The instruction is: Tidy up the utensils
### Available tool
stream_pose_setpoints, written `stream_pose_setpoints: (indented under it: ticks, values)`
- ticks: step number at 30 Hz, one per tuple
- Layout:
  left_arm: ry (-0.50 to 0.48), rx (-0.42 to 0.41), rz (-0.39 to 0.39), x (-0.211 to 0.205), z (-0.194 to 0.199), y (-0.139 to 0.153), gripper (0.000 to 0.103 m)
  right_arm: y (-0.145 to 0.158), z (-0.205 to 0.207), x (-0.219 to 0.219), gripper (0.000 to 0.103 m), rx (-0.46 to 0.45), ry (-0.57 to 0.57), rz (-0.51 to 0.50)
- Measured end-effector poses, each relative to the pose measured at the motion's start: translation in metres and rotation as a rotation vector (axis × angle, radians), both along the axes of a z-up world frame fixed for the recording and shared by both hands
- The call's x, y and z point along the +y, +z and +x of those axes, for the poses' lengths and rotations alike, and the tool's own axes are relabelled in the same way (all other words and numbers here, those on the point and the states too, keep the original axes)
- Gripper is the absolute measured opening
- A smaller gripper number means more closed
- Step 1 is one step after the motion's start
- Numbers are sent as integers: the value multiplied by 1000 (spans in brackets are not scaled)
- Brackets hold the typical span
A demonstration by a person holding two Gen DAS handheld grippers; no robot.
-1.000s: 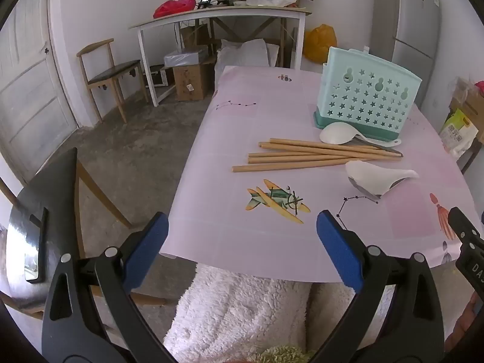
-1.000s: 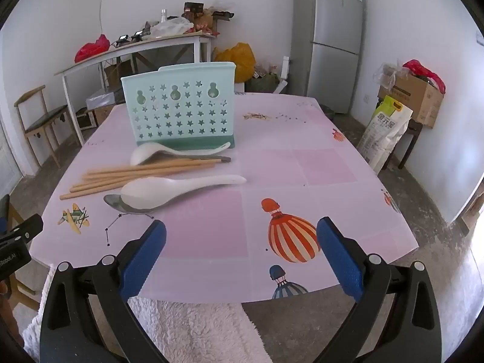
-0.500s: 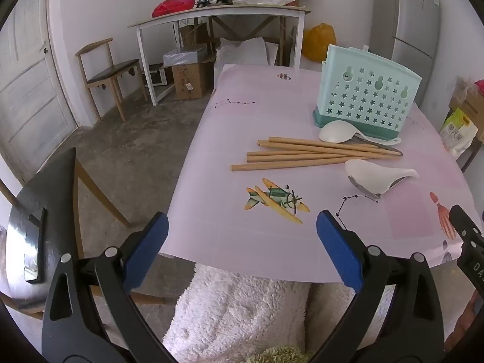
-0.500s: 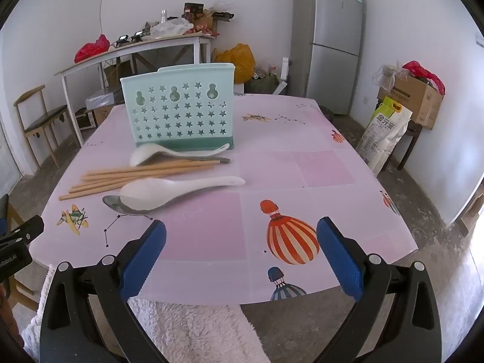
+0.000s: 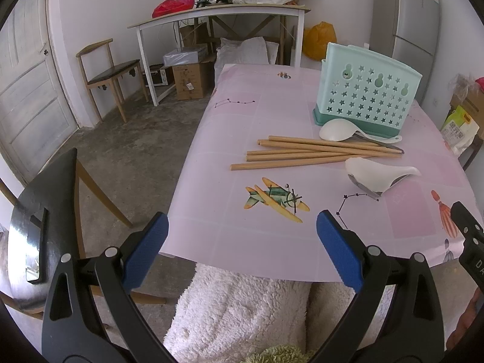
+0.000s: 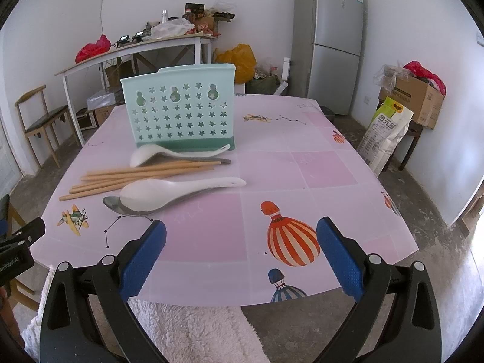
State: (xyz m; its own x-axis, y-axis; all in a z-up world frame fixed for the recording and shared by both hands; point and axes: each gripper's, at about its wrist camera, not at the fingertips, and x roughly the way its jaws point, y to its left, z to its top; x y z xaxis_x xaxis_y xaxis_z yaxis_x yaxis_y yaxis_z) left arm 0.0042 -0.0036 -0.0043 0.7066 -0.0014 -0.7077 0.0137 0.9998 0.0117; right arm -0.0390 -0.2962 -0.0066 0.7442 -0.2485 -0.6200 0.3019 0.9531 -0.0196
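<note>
Pink glossy cloth, printed with biplanes, balloons and constellations, covers the worktop [image 6: 317, 163]; nothing on it is sorted yet.

Progress: zero items stowed, as far as both views show. All utensils lie loose in front of the holder.

Left to right, right wrist view:
- Left tongs [image 5: 240, 249]: blue ribbed pads on black plastic arms, spread wide, empty, hanging over the near worktop edge.
- Wooden chopsticks [image 6: 136, 175]: a loose fan of straight, matte, tan round sticks, lying flat, tips running under the far spoon.
- Mint holder [image 6: 178, 109]: rigid plastic, upright, front wall pierced with stars and three gourd-shaped holes, darker green base. Interior hidden; I cannot tell its compartments.
- Far white spoon [image 6: 169, 152]: smooth, glazed-looking soup spoon, touching the holder's base, with a dark metal handle just beside it.
- Near white spoon [image 6: 178, 189]: same type, bowl down, resting on a shiny steel spoon [image 6: 113, 204].
- Right tongs [image 6: 242, 249]: same build, also spread, empty, well short of the utensils.

Remaining: every spoon and chopstick still goes into the holder.
</note>
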Motion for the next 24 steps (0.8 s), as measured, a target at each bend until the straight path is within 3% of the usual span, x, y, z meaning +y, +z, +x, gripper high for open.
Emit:
stream_pose_setpoints:
  ticks: [24]
  values:
    - [9, 6, 14, 7, -5, -5, 94, 0, 1, 1, 97, -1, 1, -2]
